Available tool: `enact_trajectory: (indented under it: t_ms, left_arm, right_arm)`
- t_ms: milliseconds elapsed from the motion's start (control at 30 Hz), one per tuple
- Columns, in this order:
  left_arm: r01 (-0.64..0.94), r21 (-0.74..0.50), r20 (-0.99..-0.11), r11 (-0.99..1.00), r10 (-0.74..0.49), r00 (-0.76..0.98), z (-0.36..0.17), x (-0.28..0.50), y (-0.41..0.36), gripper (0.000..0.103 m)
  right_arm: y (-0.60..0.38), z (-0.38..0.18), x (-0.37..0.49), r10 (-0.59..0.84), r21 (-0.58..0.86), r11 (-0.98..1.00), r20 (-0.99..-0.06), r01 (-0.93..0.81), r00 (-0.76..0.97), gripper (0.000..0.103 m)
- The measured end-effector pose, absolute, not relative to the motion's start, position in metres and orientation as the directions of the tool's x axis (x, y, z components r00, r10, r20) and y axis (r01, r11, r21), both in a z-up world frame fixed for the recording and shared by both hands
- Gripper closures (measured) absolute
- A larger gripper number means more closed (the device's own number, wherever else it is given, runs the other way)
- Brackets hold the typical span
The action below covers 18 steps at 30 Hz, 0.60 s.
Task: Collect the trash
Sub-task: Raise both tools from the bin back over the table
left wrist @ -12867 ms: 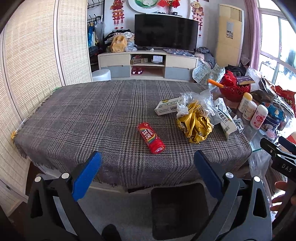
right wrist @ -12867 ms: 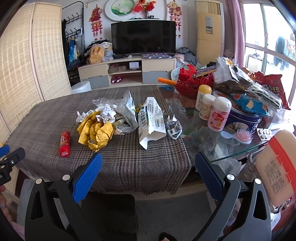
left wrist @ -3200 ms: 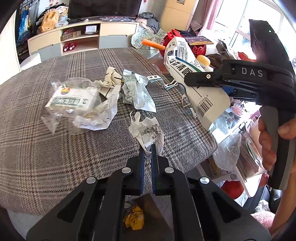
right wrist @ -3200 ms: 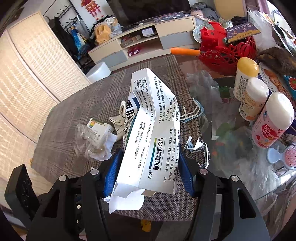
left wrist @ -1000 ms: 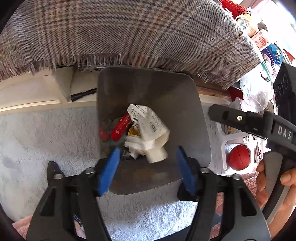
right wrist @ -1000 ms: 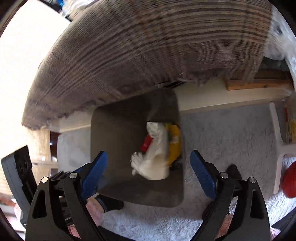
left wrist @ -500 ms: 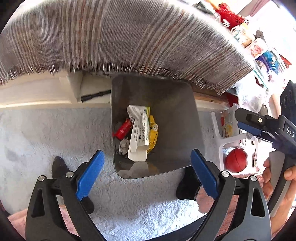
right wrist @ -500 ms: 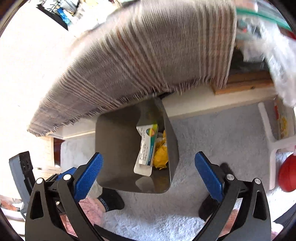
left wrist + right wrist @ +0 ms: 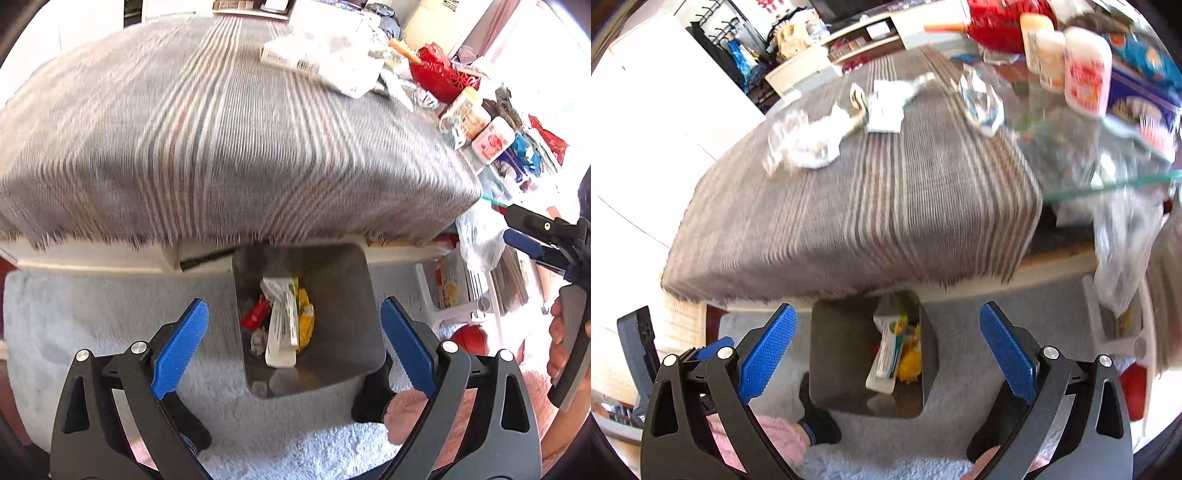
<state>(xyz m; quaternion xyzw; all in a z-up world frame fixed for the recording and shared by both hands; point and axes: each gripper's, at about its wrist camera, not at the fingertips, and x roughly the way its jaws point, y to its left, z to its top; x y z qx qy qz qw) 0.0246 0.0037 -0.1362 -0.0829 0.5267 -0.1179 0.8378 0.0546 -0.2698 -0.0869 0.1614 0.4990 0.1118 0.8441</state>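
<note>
Bin [image 9: 343, 295] holds white carton [image 9: 282, 328], yellow wrapper [image 9: 306, 317] — both tools [image 9: 295, 347] [image 9: 888, 350] released, empty.

A plaid-clothed table [image 9: 229, 140] stands on pale shaggy carpet [image 9: 92, 314] in bright daylight.

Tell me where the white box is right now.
In both views the white box stands on end inside the bin below the table edge, red tube left, yellow wrapper right.

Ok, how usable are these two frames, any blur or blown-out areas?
Left wrist: tablecloth smeared by motion, bin and left gripper sharp, corners blown out. Right wrist: tablecloth and bottles streaked, screen at left washed white, right gripper crisp.
</note>
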Motion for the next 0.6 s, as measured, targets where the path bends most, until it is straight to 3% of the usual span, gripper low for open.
enact_trajectory:
  t_ms: [333, 600]
  left_arm:
    - [0.15, -0.228, -0.825, 0.962, -0.273, 0.496, -0.088, 0.078, -0.009, 0.014]
    - [0.178, -0.215, -0.81, 0.96, -0.278, 0.517, -0.076, 0.132, -0.035, 0.014]
  right_arm:
    - [-0.285, -0.045, 0.108, 0.281, 0.33, 0.944, -0.795, -0.006, 0.538, 0.003]
    - [-0.305, -0.044, 0.157, 0.227, 0.31, 0.949, -0.8, 0.059, 0.555, 0.003]
